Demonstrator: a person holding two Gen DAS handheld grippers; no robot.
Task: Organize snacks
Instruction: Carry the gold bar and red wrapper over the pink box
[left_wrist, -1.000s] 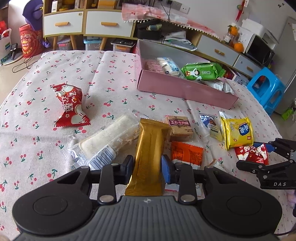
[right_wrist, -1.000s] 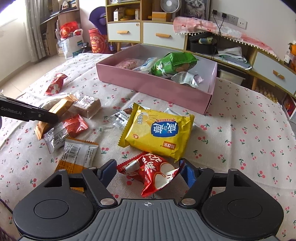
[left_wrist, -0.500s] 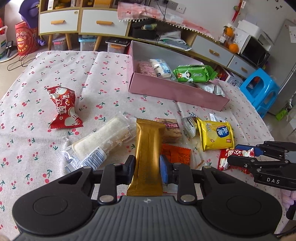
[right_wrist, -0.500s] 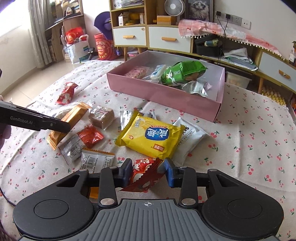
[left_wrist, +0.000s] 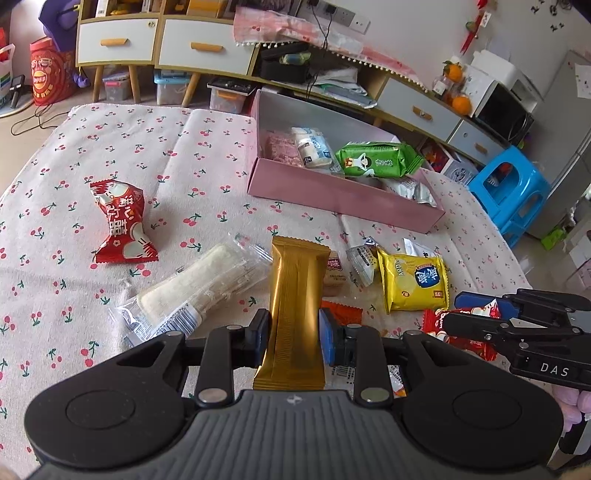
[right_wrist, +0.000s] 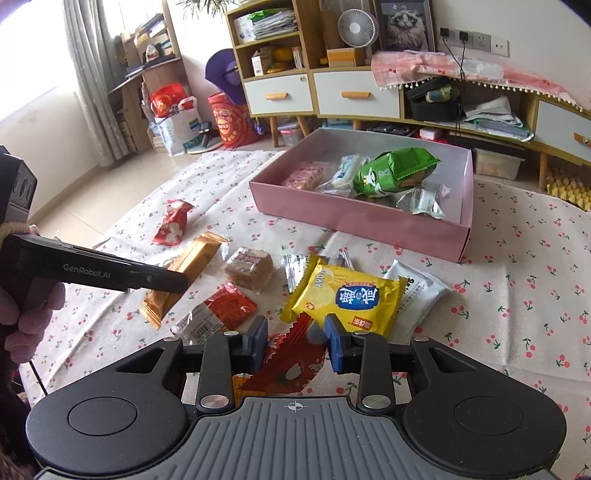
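Two red candy-shaped snack packets; one gold foil bar; one yellow biscuit pack; one pink cardboard box; one green pack.

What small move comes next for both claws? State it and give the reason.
Probably carry both packets over to the pink box and let go inside. The left claw is shut on the gold bar, the right claw on the red packet, both seemingly raised off the cloth, and the box already holds sorted snacks.

Bright daylight comes from the window, which is overexposed. Shadows are soft. Fisheye bends the edges strongly; the pictures are sharp.
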